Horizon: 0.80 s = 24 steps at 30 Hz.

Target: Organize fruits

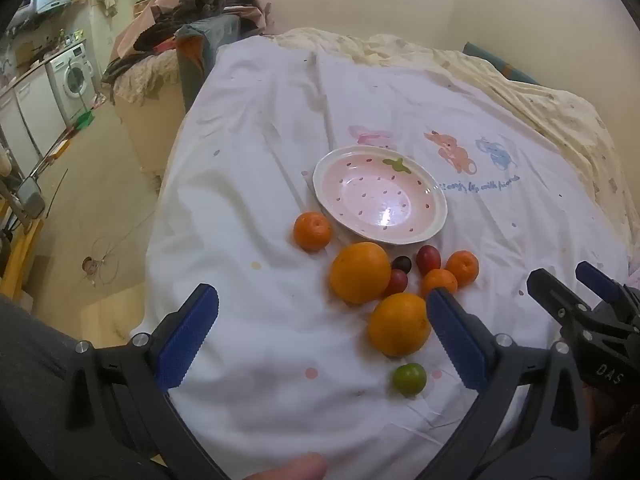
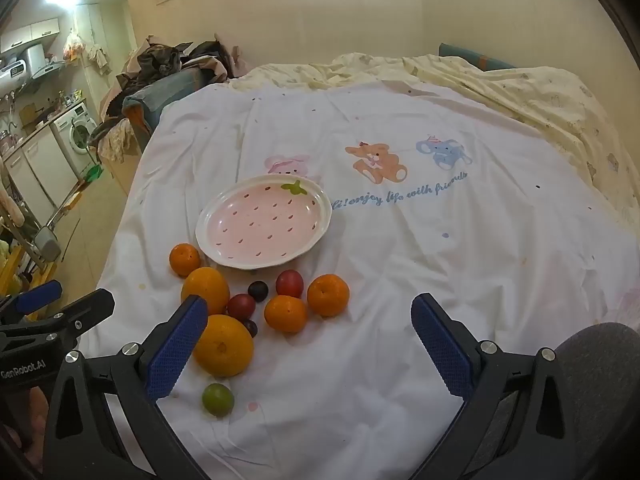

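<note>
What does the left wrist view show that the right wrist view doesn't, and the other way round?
Only the left wrist view: a fingertip at the bottom edge and the cable looped on the floor.

Only the right wrist view: the cloth's print in full, with the pink animal, the bear, the elephant and a readable caption, plus a dark plum behind the nearest orange.

Both: the empty strawberry plate, oranges, tangerines, plums and green fruit on the cloth, and the left gripper and right gripper open, holding nothing.
</note>
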Motion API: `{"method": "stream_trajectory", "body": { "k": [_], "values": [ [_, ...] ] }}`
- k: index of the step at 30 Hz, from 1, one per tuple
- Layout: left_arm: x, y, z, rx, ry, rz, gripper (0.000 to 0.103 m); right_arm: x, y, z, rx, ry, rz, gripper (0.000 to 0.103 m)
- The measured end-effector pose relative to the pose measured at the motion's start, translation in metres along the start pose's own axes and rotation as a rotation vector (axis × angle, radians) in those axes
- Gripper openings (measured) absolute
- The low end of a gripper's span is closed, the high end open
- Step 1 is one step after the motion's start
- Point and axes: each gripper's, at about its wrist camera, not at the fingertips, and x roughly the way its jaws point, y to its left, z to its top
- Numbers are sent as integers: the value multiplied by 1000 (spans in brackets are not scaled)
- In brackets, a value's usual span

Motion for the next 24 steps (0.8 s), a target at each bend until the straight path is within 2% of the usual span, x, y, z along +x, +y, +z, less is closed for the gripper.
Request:
{"method": "stream_trajectory", "body": {
  "k": [24],
  "values": [
    [1, 0, 0, -3, 8, -4, 103, 0, 1, -1, 0, -4, 0, 103]
  ]
}}
